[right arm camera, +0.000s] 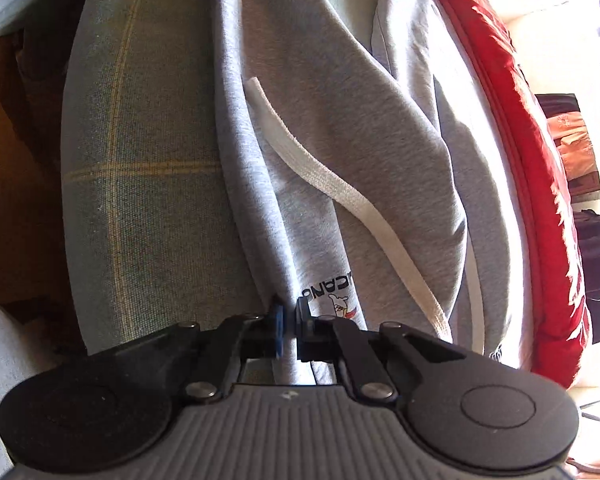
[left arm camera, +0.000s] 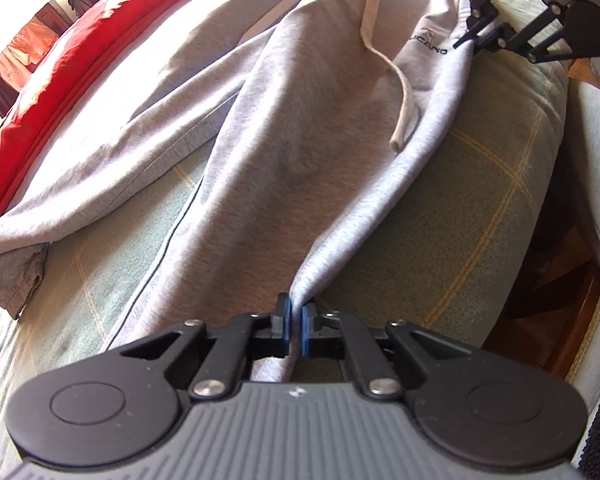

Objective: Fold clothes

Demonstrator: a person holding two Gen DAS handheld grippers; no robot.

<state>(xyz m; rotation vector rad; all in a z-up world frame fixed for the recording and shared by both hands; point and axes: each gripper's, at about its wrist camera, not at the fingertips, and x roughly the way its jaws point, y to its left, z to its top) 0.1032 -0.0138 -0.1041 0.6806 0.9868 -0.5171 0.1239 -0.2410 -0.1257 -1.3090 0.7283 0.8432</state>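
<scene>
Pinched between my left gripper's (left arm camera: pixel 295 326) blue pads is one leg end of the grey sweatpants (left arm camera: pixel 300 128). My right gripper (right arm camera: pixel 289 330) is clamped on their waist edge beside the printed logo (right arm camera: pixel 332 300). They lie stretched across a green checked cushion (right arm camera: pixel 140 152), white drawstring (right arm camera: pixel 340 196) loose on top, red blanket (left arm camera: pixel 60 76) beyond.

The sweatpants (left arm camera: pixel 284 120) are showing a light heather grey, with a cream white drawstring (left arm camera: pixel 384 52) and small dark lettering (left arm camera: pixel 430 49) near the waist. The cushion (left arm camera: pixel 460 208) under them is showing a dull green with thin yellow check lines. A blanket (left arm camera: pixel 56 76) beside it is glowing bright red. The gripper pads (left arm camera: pixel 286 322) are showing blue on black arms.
</scene>
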